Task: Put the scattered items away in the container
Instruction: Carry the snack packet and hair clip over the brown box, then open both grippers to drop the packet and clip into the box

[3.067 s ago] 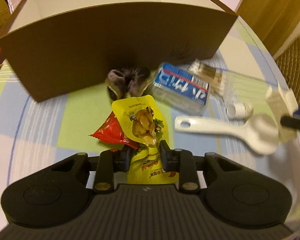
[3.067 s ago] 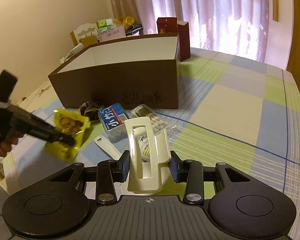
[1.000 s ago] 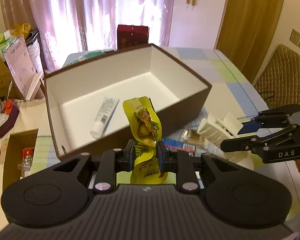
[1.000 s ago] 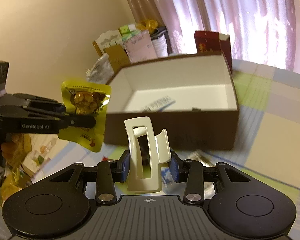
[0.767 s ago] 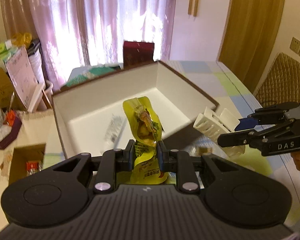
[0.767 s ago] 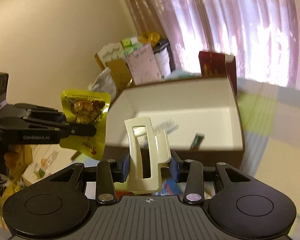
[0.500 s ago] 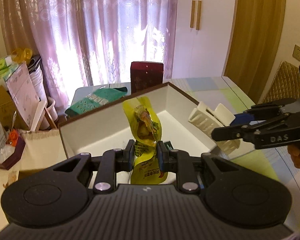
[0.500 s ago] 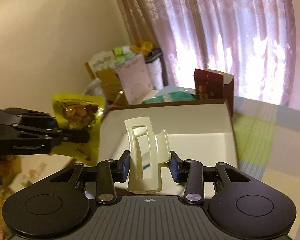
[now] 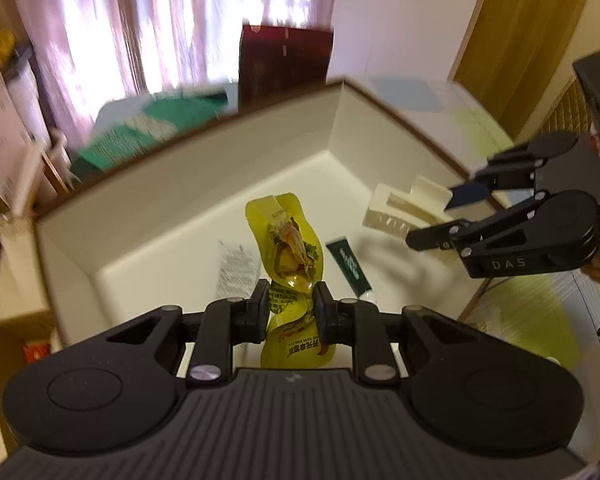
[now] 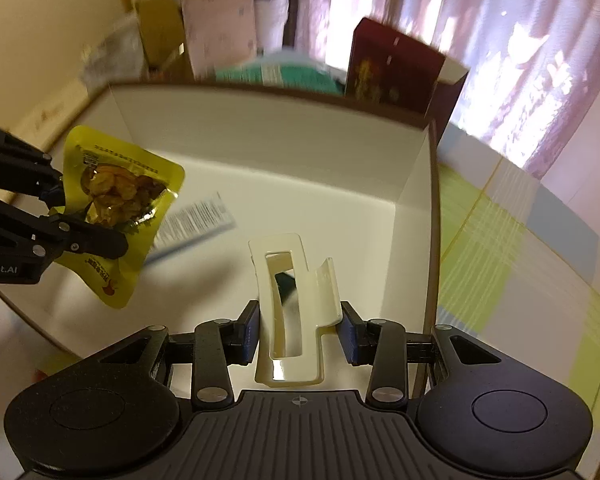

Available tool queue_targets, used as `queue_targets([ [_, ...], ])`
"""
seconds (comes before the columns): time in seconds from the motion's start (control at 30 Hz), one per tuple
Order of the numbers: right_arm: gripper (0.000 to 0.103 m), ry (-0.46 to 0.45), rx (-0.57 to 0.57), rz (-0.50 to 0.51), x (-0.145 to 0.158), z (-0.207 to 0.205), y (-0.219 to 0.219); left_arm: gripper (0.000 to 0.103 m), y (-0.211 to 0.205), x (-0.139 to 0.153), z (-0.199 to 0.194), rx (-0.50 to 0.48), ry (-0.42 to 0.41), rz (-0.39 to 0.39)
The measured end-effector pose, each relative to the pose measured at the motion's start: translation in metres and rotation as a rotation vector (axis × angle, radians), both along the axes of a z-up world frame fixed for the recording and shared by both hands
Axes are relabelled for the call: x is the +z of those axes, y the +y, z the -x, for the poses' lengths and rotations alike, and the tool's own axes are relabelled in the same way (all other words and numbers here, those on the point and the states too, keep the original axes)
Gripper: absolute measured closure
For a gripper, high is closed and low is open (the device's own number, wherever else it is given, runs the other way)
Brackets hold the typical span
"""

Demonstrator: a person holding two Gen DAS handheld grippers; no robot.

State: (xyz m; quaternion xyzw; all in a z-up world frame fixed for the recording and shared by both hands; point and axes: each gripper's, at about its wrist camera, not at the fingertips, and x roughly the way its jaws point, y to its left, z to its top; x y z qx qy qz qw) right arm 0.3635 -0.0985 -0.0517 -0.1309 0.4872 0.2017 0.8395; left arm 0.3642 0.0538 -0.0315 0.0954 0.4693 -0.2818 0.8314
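Both grippers are up over the open box [image 9: 260, 168] right now, each with something pinched. The left gripper [image 9: 291, 312] has its fingers [image 9: 260, 308] closed narrow on the lower part of a yellow snack pouch [image 9: 288, 240], which sticks up and curls a bit above the grip. The right gripper [image 10: 298, 334] has its fingers [image 10: 250, 332] set around a cream hair claw clip [image 10: 290, 304], though there looks to be a sliver of gap on the right side, so it may be just letting go (hard to be sure, the shot is motion-blurred). Inside the box there's already a white tube [image 10: 198, 218] and a small dark green sachet [image 9: 350, 266] lying on the floor of it. What could go wrong from here, as I see it: the two grippers are pretty near each other over the same opening, so if both drop in at once they could bump. The pouch is floppy and held near the near wall of the box, so released there it could catch the rim and slide out onto the checked surface [image 10: 520, 248]. The clip is hard plastic and could bounce or land on the sachet, no big deal, but a drop from this height might kick it toward the right wall
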Motion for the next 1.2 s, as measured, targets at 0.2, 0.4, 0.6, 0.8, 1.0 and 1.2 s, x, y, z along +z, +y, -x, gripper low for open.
queue_targets([
  [0.2,0.06,0.067,0.035,0.089,-0.014,-0.021,0.01,0.084,-0.005,-0.043,-0.021,0.032,0.202,0.003],
  [0.4,0.06,0.143,0.063,0.174,-0.025,-0.029,0.022,0.067,0.001,-0.059,-0.024,0.069,0.246,-0.043],
  [0.6,0.032,0.232,0.143,0.22,-0.03,-0.027,0.039,0.048,0.004,-0.051,-0.027,0.087,0.208,-0.067],
  [0.8,0.007,0.205,0.141,0.171,-0.019,-0.024,0.047,0.025,0.01,-0.038,-0.017,0.111,0.164,-0.129],
  [1.0,0.007,0.191,0.126,0.112,-0.008,-0.017,0.045,0.02,0.015,-0.03,-0.007,0.143,0.159,-0.135],
  [1.2,0.007,0.156,0.122,0.088,0.0,0.003,0.042,0.017,0.012,-0.027,-0.001,0.164,0.144,-0.151],
])
